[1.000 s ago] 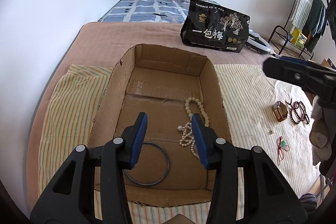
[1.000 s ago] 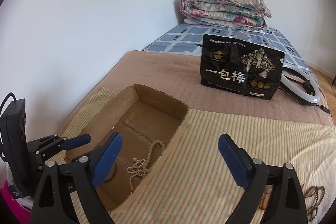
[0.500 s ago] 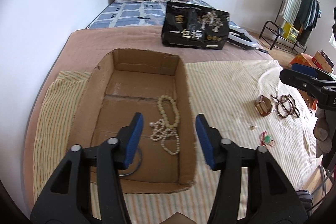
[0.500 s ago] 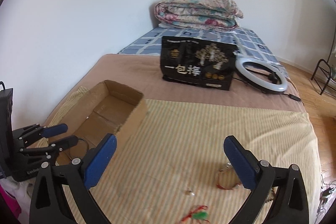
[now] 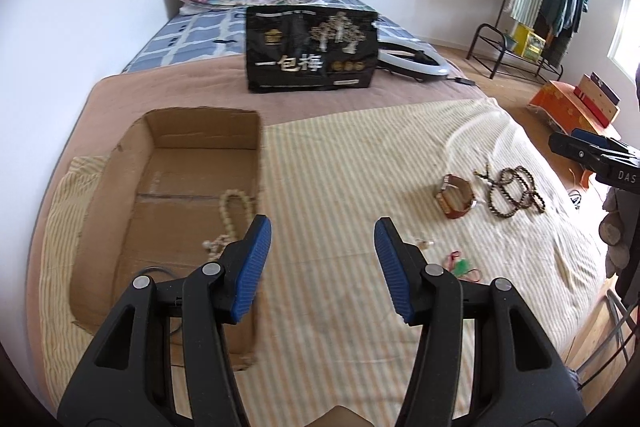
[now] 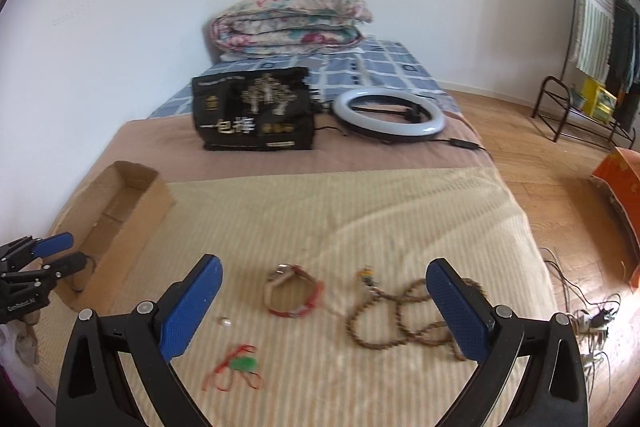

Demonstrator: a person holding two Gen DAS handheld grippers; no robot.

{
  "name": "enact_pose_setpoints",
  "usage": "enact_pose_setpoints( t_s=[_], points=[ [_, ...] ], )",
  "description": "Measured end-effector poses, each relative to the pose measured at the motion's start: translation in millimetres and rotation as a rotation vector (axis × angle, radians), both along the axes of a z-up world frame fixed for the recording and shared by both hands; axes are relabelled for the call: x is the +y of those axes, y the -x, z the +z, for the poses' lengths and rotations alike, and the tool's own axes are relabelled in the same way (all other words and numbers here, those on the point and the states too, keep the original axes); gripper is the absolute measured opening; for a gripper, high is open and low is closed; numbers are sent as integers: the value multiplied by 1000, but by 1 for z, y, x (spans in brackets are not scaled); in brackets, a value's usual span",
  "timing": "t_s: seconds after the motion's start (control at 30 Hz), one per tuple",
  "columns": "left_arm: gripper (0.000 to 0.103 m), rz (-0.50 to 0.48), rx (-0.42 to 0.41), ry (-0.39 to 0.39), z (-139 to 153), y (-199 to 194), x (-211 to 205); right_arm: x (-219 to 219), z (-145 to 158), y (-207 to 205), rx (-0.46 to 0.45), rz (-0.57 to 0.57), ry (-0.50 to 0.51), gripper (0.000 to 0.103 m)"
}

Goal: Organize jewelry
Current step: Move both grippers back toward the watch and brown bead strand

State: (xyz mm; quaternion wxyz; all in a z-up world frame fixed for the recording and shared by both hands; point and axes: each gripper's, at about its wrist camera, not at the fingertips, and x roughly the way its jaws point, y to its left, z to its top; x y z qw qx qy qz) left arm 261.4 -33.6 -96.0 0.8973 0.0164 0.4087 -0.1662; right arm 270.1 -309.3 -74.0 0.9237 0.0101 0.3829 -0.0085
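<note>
An open cardboard box (image 5: 200, 131) lies at the left on a striped cloth (image 5: 340, 155); it holds a cream bead necklace (image 5: 230, 203) and a dark ring, partly hidden. On the cloth lie a brown bracelet (image 6: 294, 293), dark brown prayer beads (image 6: 396, 319), a small pearl (image 6: 225, 322) and a green pendant on red cord (image 6: 242, 365). My left gripper (image 5: 322, 267) is open and empty, above the cloth beside the box's right wall. My right gripper (image 6: 324, 311) is open and empty, hovering over the bracelet and beads.
A black printed bag (image 6: 252, 109) and a white ring light (image 6: 390, 113) with its cable lie behind on the brown blanket. A folded floral quilt (image 6: 292, 21) is at the bed's head. A clothes rack (image 6: 592, 67) and an orange box (image 6: 620, 179) stand on the floor at right.
Both grippers have swung right, away from the box. The left one has opened wider and now sits over the cloth; the right one now hangs over the loose jewelry.
</note>
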Motion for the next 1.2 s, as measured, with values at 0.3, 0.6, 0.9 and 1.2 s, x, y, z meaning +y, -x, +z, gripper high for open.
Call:
enact_pose_setpoints(
  t_s=[0.3, 0.6, 0.9, 1.2],
  points=[
    [55, -58, 20, 9, -5, -5, -45, -57, -7, 16, 12, -78, 33, 103],
    [55, -111, 61, 22, -22, -20, -86, -104, -37, 17, 97, -125, 47, 103],
    [55, -152, 118, 40, -47, -38, -115, -133, -80, 7, 188, -148, -18, 103],
    [55, -180, 162, 54, -69, -57, -138, -135, -115, -11, 240, -144, -116, 103]
  ],
)
